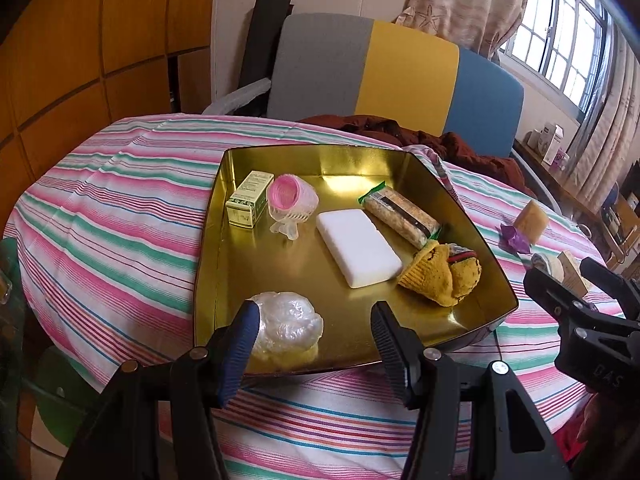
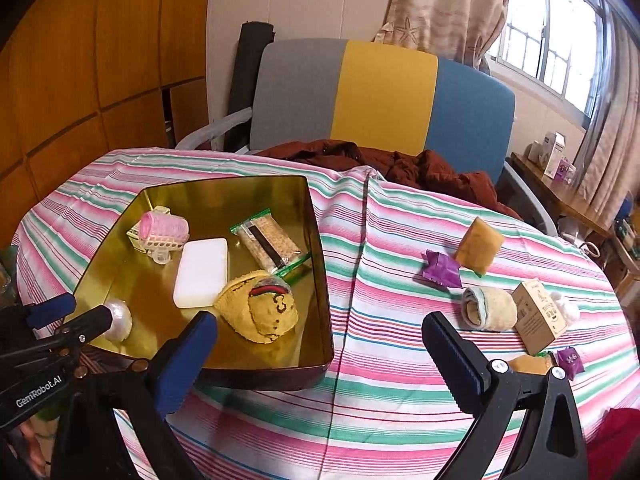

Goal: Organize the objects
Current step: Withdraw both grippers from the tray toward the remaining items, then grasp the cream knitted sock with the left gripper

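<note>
1. Jaws of my left gripper (image 1: 314, 350) are spread and hold nothing, over the near rim of the gold tray (image 1: 412, 160), beside a clear plastic wad (image 1: 286, 322).
2. My right gripper (image 2: 320, 360) is also spread wide and empty, above the striped table (image 2: 380, 360).
3. In the tray lie a yellow sock (image 2: 260, 312), a white block (image 2: 202, 272) and a snack bar (image 2: 270, 246).
4. On the cloth, to the right of the tray, wait a rolled sock (image 2: 488, 308) and a brown box (image 2: 538, 320).
</note>
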A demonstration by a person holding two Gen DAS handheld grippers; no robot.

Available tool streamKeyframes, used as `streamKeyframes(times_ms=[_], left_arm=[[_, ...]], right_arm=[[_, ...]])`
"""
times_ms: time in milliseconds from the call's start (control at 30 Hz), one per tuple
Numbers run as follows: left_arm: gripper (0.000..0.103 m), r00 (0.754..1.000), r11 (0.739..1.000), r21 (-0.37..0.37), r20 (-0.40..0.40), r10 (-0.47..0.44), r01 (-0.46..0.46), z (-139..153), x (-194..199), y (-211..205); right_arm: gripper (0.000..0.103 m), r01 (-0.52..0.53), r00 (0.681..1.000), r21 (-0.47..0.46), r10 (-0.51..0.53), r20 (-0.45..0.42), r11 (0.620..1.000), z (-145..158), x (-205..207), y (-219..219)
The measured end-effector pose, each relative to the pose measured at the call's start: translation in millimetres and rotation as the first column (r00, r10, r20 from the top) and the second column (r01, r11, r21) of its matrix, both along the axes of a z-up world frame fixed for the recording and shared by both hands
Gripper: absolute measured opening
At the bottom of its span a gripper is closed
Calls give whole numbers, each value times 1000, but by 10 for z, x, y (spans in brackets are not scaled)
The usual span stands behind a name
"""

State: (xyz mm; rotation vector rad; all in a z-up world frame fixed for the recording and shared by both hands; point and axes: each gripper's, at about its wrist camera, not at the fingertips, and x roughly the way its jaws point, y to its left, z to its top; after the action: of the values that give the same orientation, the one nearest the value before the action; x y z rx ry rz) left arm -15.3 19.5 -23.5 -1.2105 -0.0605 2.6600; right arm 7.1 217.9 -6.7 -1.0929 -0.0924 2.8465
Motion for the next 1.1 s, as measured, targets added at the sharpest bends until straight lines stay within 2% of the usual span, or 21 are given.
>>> streamKeyframes(times_ms=[367,667,800,933,1000,1100], left_arm=[[59,996,995,19,7,-94,94,-18,21,166],[59,985,984,46,23,-172,170,-23,40,311],[59,976,976,34,19,-216,215,16,39,436],[59,961,961,18,5,-275,275,83,54,638],[59,953,953,9,-5,-302,302,119,67,744],[59,927,927,-2,-7,-374,374,156,94,972]], right_arm=[[103,55,998,-29,-55,27,998,-72,-9,310],[103,225,973,-72,-221,62,972,-49,151,1134],[103,334,942,-90,-329,65,938,29,285,1667],[103,452,892,-105,-448,63,886,101,416,2269],[103,512,859,-144,-508,67,847,105,500,2568],[103,569,817,-278,-569,87,774,19,653,2987]])
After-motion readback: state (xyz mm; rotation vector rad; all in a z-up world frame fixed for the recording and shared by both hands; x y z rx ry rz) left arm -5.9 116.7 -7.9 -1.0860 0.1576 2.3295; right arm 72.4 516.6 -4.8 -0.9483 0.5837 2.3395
